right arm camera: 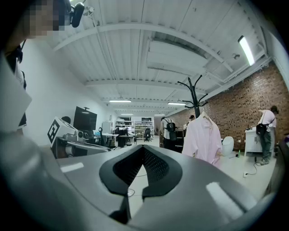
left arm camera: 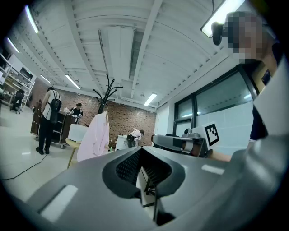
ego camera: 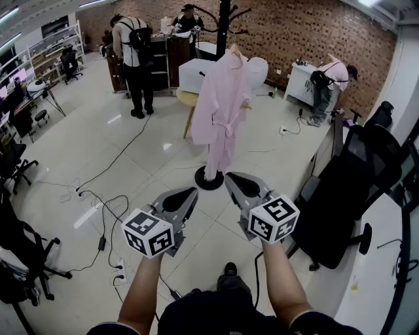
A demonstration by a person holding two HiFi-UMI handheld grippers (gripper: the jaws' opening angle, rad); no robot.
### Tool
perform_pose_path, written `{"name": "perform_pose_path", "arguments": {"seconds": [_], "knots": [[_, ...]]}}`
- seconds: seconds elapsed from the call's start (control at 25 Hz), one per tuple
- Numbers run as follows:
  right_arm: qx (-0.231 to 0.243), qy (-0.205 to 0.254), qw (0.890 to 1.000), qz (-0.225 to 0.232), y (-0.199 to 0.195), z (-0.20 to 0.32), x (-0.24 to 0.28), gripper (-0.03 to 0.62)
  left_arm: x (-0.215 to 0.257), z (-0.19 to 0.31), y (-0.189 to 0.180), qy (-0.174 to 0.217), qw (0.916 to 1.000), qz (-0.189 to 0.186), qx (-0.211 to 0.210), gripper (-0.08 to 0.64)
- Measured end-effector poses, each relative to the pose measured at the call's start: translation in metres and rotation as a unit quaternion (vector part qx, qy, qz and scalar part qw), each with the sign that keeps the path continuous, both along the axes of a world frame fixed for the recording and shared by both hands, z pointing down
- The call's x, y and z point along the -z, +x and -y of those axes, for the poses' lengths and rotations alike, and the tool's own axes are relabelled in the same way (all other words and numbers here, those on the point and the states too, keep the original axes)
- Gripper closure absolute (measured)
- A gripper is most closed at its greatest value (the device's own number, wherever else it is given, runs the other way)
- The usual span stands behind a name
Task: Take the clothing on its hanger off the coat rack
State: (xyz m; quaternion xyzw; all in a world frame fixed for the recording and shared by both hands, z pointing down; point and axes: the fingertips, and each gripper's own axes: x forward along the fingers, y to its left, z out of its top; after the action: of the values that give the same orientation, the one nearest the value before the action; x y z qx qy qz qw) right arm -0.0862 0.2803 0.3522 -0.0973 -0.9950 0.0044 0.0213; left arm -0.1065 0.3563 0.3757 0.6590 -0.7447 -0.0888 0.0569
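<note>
My left claw (ego camera: pixel 190 193) and right claw (ego camera: pixel 230 178) are held level side by side, each with its jaws pressed together on nothing. Straight ahead of both, well apart across the pale tiled floor (ego camera: pixel 65 144), the pale pink robe (ego camera: pixel 221 108) hangs on its wooden hanger (ego camera: pixel 234 50) from the black branching coat rack (ego camera: pixel 224 19), untouched.

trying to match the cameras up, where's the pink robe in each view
Head view: pink robe, top centre, hanging on the coat rack.
Left gripper view: pink robe left of centre, mid-height.
Right gripper view: pink robe right of centre, mid-height.
Shared landmark: the black coat rack's hooks branching above it.
</note>
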Motion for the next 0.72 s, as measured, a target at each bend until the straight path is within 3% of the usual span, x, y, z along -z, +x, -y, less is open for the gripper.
{"name": "perform_pose_path", "arguments": {"seconds": [0.32,0.72], "knots": [[-0.011,-0.004,1.000,0.005,-0.008,0.040,0.001,0.592,-0.001,0.041,-0.010,-0.003,1.0000,0.002,-0.009,0.549],[-0.023,-0.005,1.000,0.021,-0.029,0.128,0.014,0.592,0.013,0.136,-0.032,-0.001,0.9995,0.018,-0.026,0.549]]}}
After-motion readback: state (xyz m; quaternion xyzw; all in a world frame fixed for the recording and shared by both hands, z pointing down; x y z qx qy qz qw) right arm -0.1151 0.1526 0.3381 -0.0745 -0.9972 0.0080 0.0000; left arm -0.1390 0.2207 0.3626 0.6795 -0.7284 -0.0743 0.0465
